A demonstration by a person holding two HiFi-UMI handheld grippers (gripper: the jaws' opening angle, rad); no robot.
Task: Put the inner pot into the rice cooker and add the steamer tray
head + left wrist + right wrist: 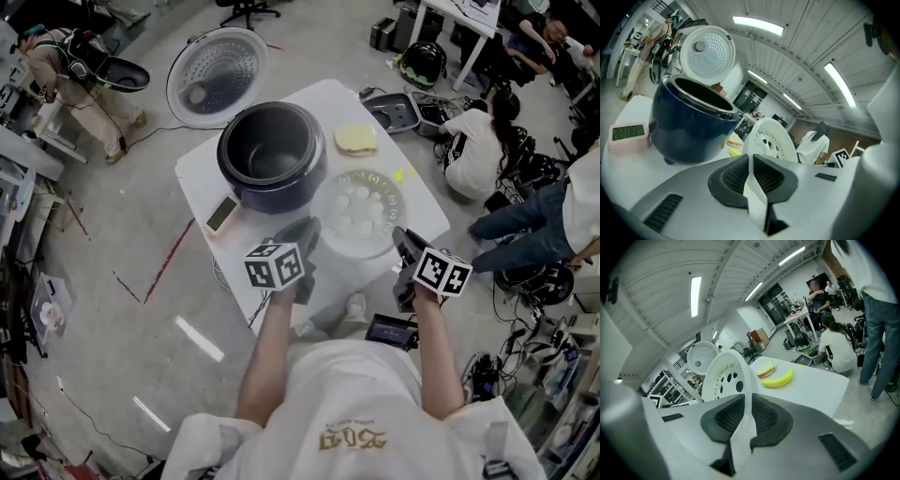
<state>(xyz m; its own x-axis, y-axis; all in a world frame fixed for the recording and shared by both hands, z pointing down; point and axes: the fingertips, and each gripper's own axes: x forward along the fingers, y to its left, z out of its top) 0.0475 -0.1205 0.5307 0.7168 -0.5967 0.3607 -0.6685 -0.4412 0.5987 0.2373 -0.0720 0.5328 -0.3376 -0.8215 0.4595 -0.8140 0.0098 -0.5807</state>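
Behind right tool's [746,412] steamer tray [723,376]: banana [778,379], sandwich [765,368]

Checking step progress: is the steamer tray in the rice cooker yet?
No, the steamer tray is held by its rim between the left gripper and right gripper, beside the rice cooker.

On the table [199,172] the rice cooker [272,155] stands far left, its open lid [217,77] behind it and a small timer [222,214] just beside its near-left side. The steamer tray [359,211] is right of the cooker and nearer me, my left gripper [305,232] on its left rim and my right gripper [404,242] on its right. Beyond it lie a sandwich [355,139] and, further right, a banana [400,174]
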